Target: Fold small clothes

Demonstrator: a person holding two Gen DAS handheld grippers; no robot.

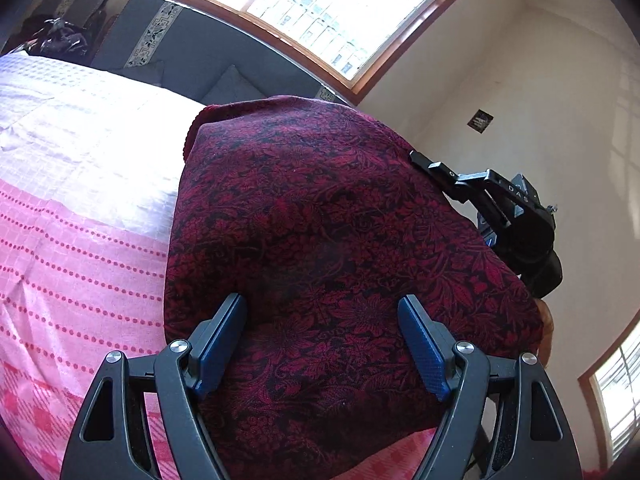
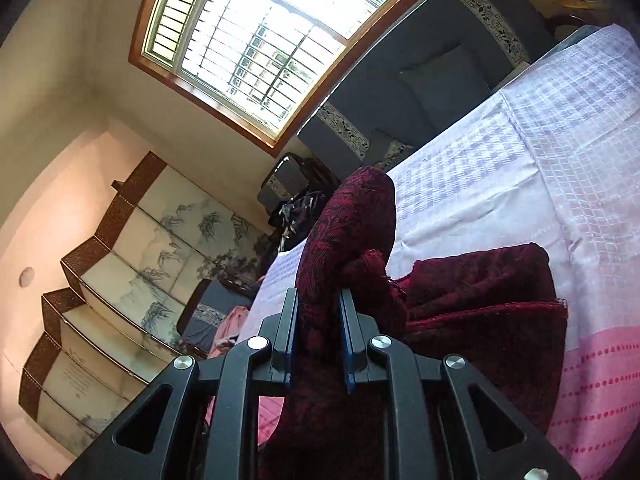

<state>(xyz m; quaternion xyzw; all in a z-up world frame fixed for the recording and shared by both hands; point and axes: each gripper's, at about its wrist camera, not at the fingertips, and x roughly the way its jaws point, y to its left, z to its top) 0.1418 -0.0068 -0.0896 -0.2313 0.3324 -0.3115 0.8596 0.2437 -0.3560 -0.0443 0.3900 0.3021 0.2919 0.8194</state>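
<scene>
The right tongs (image 2: 318,320) pinch the dark red flowery cloth (image 2: 348,232). The left tongs (image 1: 324,344) are wide apart over it, above the pink bedspread (image 1: 72,240).

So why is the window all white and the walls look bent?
Left wrist view: sun blows out the window and glares on the bedspread; the red cloth stays dark. Right wrist view: the fisheye lens curves the window frame and folding screen.

The dark red garment (image 1: 320,240) hides most of the right gripper (image 1: 416,157) behind it, and the bed cover (image 1: 80,200) beneath it.
</scene>
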